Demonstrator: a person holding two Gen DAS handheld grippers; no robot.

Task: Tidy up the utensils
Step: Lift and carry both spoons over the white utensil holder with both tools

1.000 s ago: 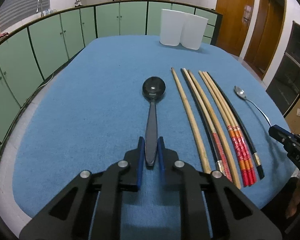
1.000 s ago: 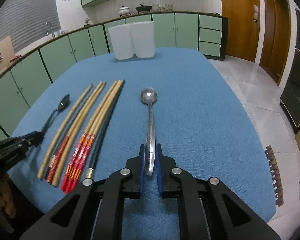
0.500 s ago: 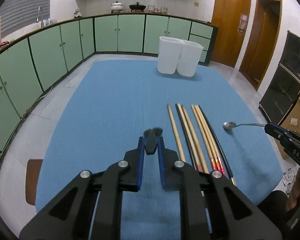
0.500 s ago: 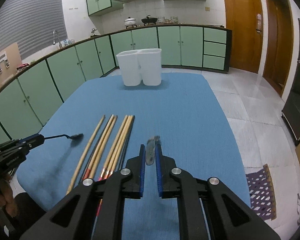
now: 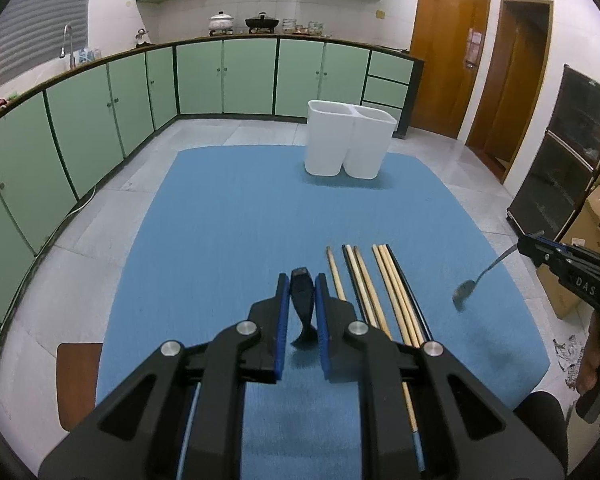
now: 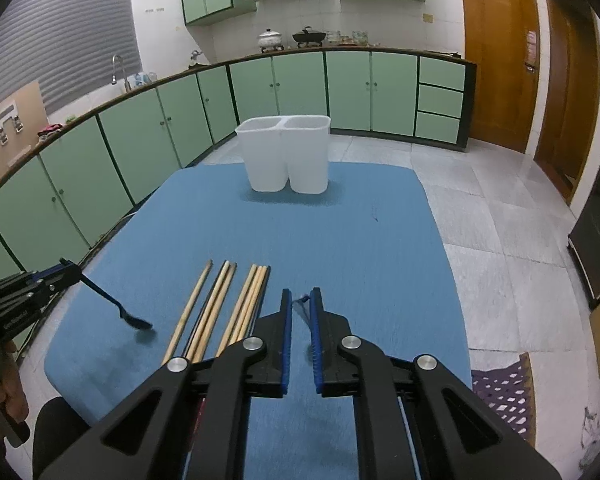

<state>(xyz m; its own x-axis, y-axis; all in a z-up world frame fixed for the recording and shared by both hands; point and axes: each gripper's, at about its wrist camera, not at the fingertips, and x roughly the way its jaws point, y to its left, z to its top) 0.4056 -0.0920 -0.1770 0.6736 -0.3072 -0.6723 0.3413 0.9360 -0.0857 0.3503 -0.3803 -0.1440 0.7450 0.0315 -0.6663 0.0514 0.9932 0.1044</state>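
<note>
While your left gripper clamps the black spoon by its handle, the bowl hangs down above the blue counter. Just right of it, the chopsticks lie side by side on the counter. Further right, your right gripper is clamped on the metal spoon, also held in the air, bowl tilted downward. At the counter's far end stands the white two-compartment holder.

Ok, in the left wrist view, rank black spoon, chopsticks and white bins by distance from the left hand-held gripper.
1. Black spoon: clamped in the left hand-held gripper.
2. Chopsticks: just right, flat on the blue mat.
3. White bins: far end, slightly right.
</note>
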